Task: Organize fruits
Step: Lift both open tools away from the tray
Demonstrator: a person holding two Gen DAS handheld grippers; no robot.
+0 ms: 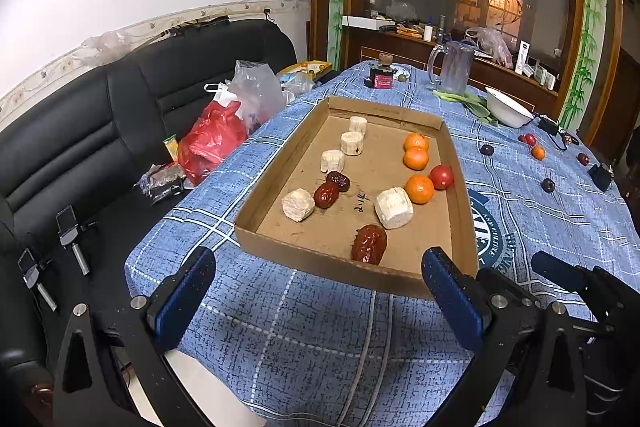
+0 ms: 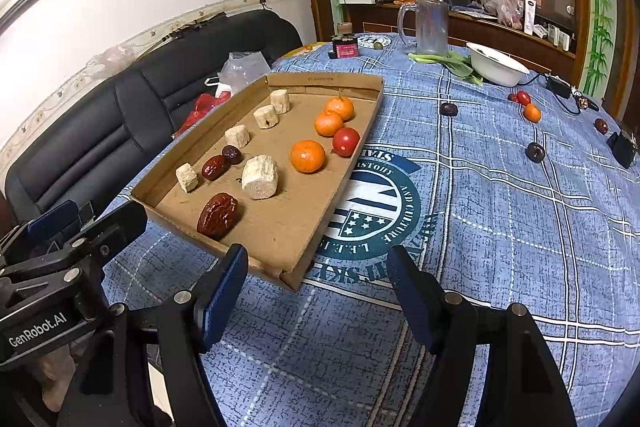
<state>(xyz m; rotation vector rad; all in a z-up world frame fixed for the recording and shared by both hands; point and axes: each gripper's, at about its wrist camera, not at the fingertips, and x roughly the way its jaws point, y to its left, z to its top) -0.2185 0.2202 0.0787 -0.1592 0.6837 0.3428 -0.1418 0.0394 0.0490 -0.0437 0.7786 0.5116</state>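
A shallow cardboard tray (image 1: 280, 163) (image 2: 324, 79) lies on the blue checked tablecloth. It holds three tangerines (image 1: 419, 189) (image 2: 307, 156), a red tomato (image 1: 441, 177) (image 2: 345, 141), three red dates (image 1: 369, 243) (image 2: 218, 215) and several pale cut chunks (image 1: 393, 207) (image 2: 260, 177). More fruit lies loose on the cloth at the far right: a tomato (image 2: 523, 97), a tangerine (image 2: 532, 113) and dark dates (image 2: 535, 151). My left gripper (image 1: 318, 279) hovers open at the tray's near edge, holding nothing. My right gripper (image 2: 318, 283) stands open and holding nothing by the tray's near right corner.
A clear jug (image 2: 430, 27), a white bowl (image 2: 496, 67), greens (image 2: 452, 61) and a small jar (image 2: 345, 47) stand at the table's far end. A black box (image 2: 624, 147) sits at the right edge. A black sofa (image 1: 120, 115) with plastic bags (image 1: 216, 143) runs along the left.
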